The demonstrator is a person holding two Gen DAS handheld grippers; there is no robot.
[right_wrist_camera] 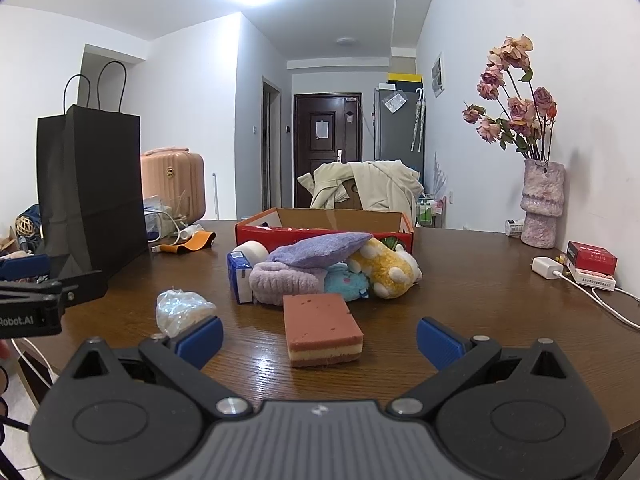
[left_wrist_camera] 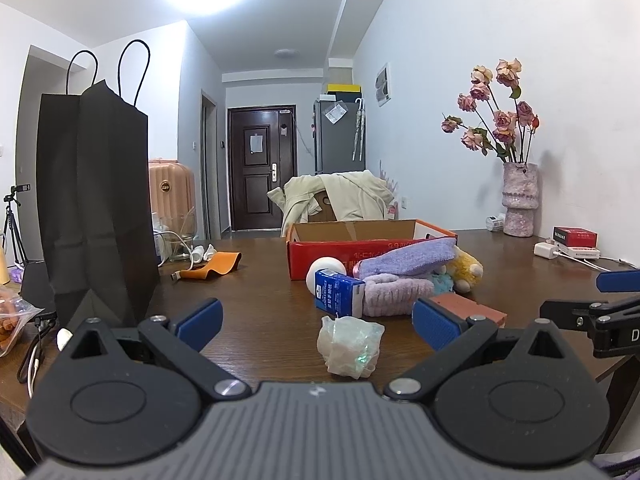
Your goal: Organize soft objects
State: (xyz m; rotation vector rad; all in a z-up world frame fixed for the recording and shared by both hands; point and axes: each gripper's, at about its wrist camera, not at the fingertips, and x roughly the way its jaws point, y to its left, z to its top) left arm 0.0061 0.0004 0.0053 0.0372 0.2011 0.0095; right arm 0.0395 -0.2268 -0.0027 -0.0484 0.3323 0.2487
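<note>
Brown wood-grain table [right_wrist_camera: 480,300] carried the whole pile, clustered just in front of a red cardboard box [right_wrist_camera: 320,236] with its top open. Soft stuff, from the right wrist view: lilac knitted pouch [right_wrist_camera: 324,250] lay on top, tilted, resting on a yellow-and-white plush toy [right_wrist_camera: 384,270] and a pale purple fluffy band [right_wrist_camera: 280,282]. Teal plush [right_wrist_camera: 346,284] was wedged between band and yellow toy, mostly covered. White ball [right_wrist_camera: 252,251] sat behind a blue-and-white tissue pack [right_wrist_camera: 239,278], which touched the band's left side. Two-layer sponge [right_wrist_camera: 320,330], reddish-brown over tan, top pitted, lay flat, apart from the pile on its near side. Crumpled clear plastic bag [left_wrist_camera: 350,346], slightly iridescent, sat near the sponge's left.

Left gripper [left_wrist_camera: 318,322] hovered above the table with jaws spread wide, nothing held; plastic bag sat between the blue pads [left_wrist_camera: 200,318], not touching them. Right gripper [right_wrist_camera: 320,340] likewise wide open and empty, sponge centred in the gap, clear of both pads.

Black paper bag [left_wrist_camera: 96,200] stood upright at table's left; vase [right_wrist_camera: 542,204] of dried roses at far right.
</note>
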